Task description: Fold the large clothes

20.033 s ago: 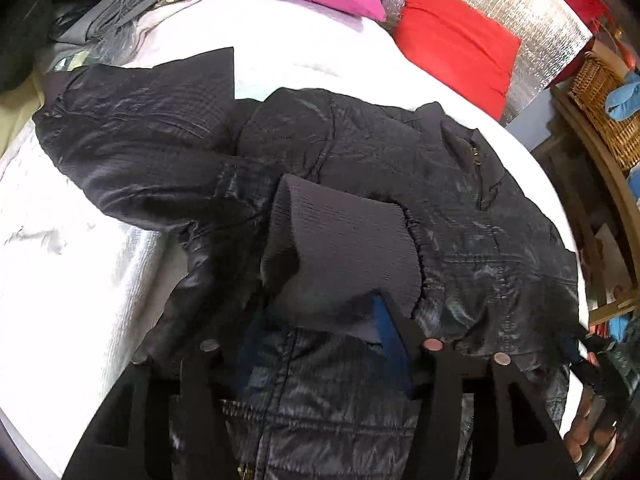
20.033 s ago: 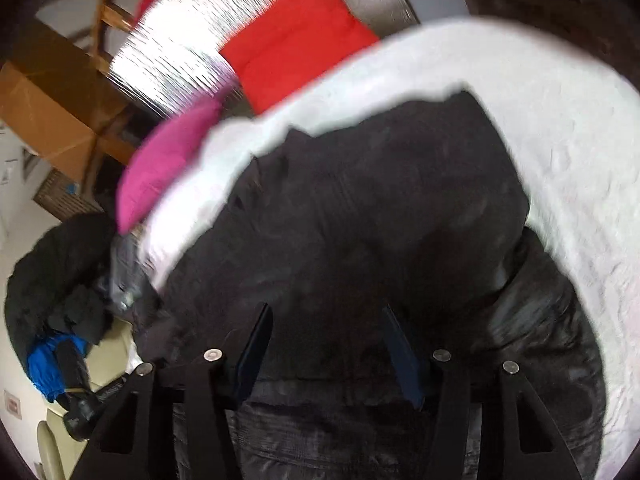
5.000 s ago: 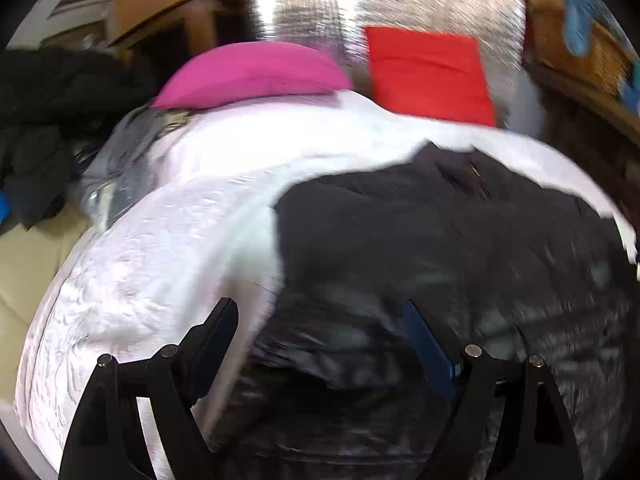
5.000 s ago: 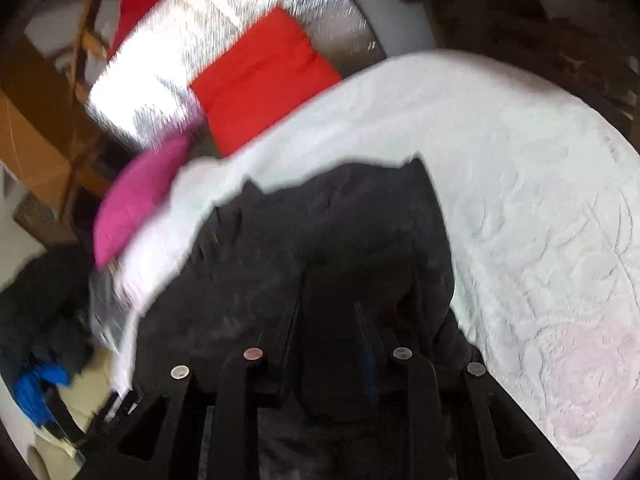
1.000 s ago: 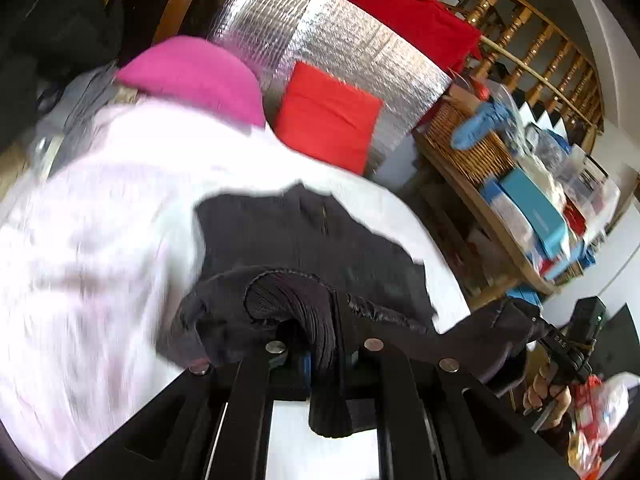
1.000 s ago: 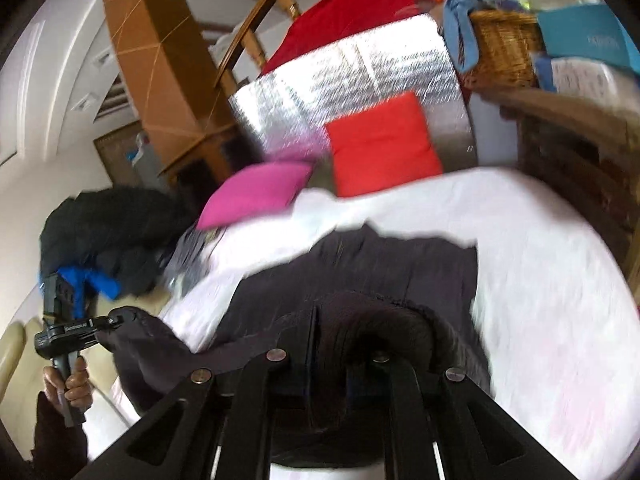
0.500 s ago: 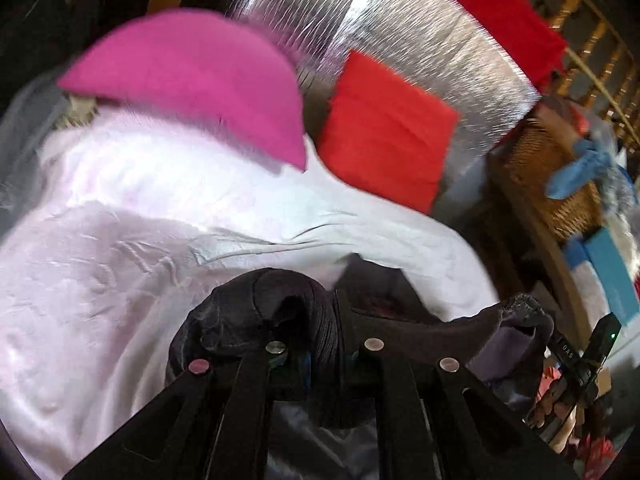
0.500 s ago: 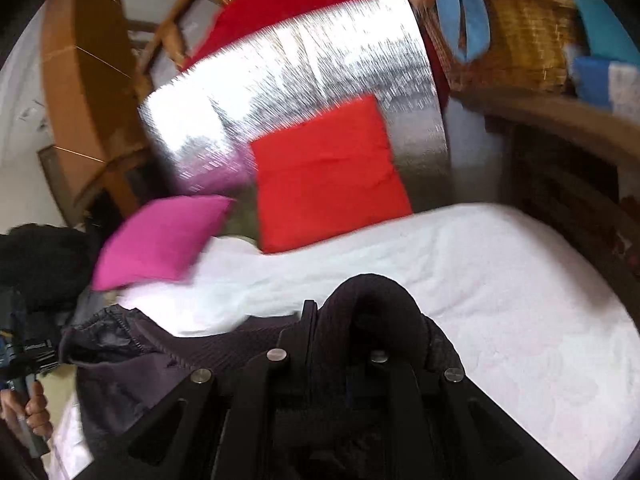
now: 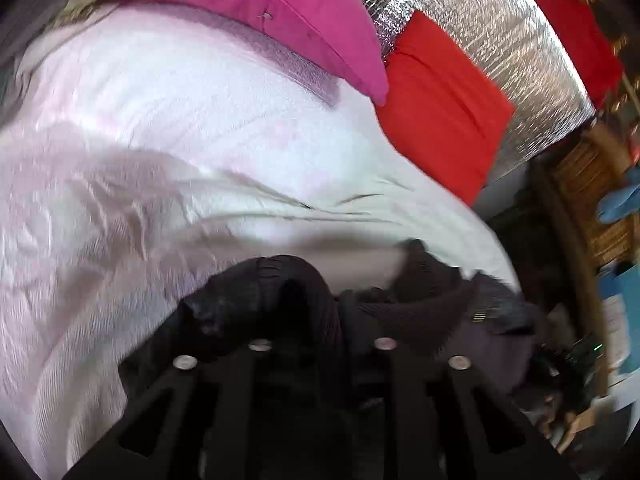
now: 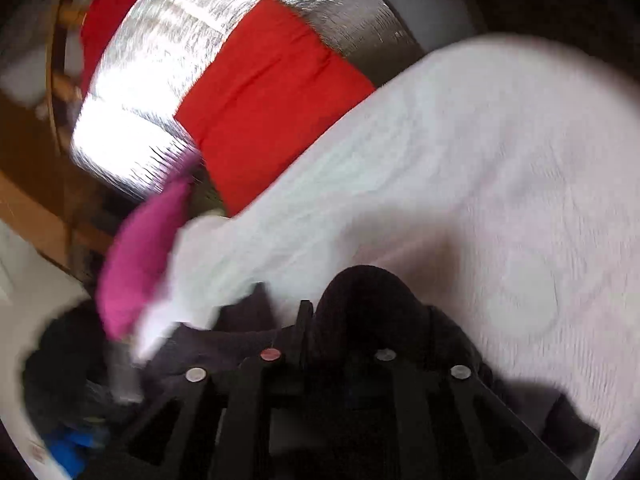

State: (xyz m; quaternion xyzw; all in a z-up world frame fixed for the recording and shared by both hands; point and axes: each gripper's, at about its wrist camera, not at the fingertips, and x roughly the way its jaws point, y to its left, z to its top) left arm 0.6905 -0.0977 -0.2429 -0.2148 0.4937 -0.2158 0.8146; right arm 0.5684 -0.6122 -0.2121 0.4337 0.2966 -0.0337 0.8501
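My left gripper [image 9: 322,312] is shut on the ribbed hem of the black jacket [image 9: 280,280], which bulges up between the fingers. More of the jacket stretches to the right [image 9: 440,308]. My right gripper [image 10: 340,320] is shut on another bunch of the same jacket hem [image 10: 368,292], low over the white bedspread [image 10: 480,184]. The bedspread also shows in the left wrist view [image 9: 180,140]. The rest of the jacket is hidden under the grippers.
A pink pillow [image 9: 260,12] and a red pillow [image 9: 440,112] lean on a silver foil panel [image 9: 480,24] at the head of the bed. They also show in the right view, pink pillow [image 10: 140,256], red pillow [image 10: 272,92]. A wicker basket [image 9: 584,184] stands at the right.
Both grippers have carried the jacket hem forward toward the pillows and lower onto the bed. The pillows now look nearer. Both grippers stay shut.
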